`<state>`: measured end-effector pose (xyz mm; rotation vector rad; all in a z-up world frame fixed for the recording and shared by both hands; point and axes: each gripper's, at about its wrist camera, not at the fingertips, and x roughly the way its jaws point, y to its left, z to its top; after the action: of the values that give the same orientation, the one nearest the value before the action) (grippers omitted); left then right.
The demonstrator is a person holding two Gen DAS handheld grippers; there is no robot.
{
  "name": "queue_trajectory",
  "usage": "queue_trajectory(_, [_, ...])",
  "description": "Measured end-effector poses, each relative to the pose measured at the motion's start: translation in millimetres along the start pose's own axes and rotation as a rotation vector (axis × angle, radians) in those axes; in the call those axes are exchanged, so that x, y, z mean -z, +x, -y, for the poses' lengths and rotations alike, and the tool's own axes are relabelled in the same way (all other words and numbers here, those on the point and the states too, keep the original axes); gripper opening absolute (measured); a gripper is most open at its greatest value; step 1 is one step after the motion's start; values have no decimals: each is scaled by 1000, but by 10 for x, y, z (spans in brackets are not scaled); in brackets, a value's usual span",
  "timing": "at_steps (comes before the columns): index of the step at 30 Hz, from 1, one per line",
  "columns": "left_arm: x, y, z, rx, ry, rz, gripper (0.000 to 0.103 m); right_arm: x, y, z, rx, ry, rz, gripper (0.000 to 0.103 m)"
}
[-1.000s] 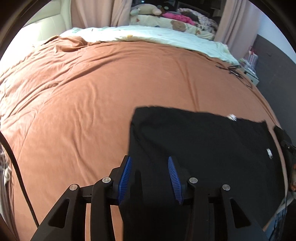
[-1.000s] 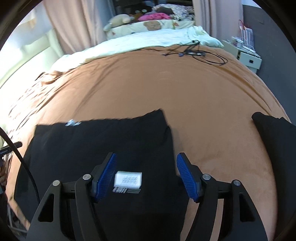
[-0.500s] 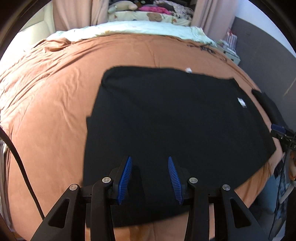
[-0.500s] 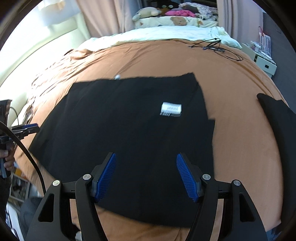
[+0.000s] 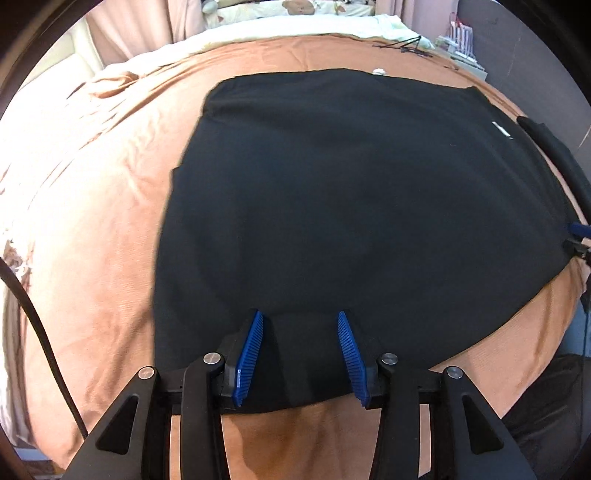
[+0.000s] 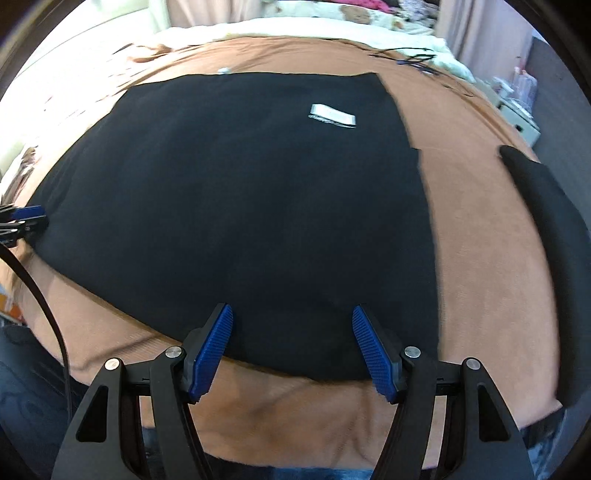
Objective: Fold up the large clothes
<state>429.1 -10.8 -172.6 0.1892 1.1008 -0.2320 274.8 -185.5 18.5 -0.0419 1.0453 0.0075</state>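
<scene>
Bed with rust-brown cover (image 5: 110, 206) fills the room; pale curtains (image 5: 147, 26) and cream bedding (image 5: 280, 29) at far end. Black garment (image 5: 351, 192) lies flat mid-bed, white label (image 6: 332, 115) showing. Left gripper (image 5: 300, 325) and right gripper (image 6: 291, 321) poised over its near hem, jaws apart, gripping nothing.

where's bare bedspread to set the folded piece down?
Free: the brown bedspread left of the black garment, and the strip between the garment and the second black piece. Far band below the cream blanket is bare too, except the cables. The centre is covered.
</scene>
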Motion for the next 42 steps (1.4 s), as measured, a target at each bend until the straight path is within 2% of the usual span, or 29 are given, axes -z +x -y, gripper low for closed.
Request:
queue_trajectory(3, [68,-73,-197,-42,-34,6,46,82,-17,161,78,20,-16,66])
queue_trajectory(5, [122,-132,-339,-82,-68,2,46,154,-45,363,88,92,-29,64])
queue_trajectory(9, [221,-310,-694,-68,-173,25,46,314,-216,645,27,202,-5,63])
queue_trajectory(13, [291,-465,-947,-49,-250,50,46,386,-358,739,-42,250,23,63])
queue_trajectory(18, [388,-473,-1085,81,-369,24,49,417,-423,750,-185,301,7,63])
queue_trajectory(23, [617,-296,-1125,250,-509,-32,50,452,-121,951,-334,440,-51,63])
queue_trajectory(25, [681,-226,-1152,320,-557,-53,50,512,-5,1033,-368,488,-62,63])
queue_trajectory(28, [732,-187,-1175,365,-591,-61,50,613,68,1091,-411,537,-49,63])
queue_trajectory(31, [686,-134,-1163,393,-608,-62,50,717,49,1200,-461,605,9,63])
queue_trajectory(34, [660,-85,-1121,418,-626,-64,50,737,120,1296,-473,660,42,63])
queue_trajectory(38, [614,-48,-1079,424,-636,-52,48,699,241,1359,-454,697,60,42])
queue_trajectory(42, [616,-81,-1029,389,-623,-19,24,698,305,1385,-476,726,74,26])
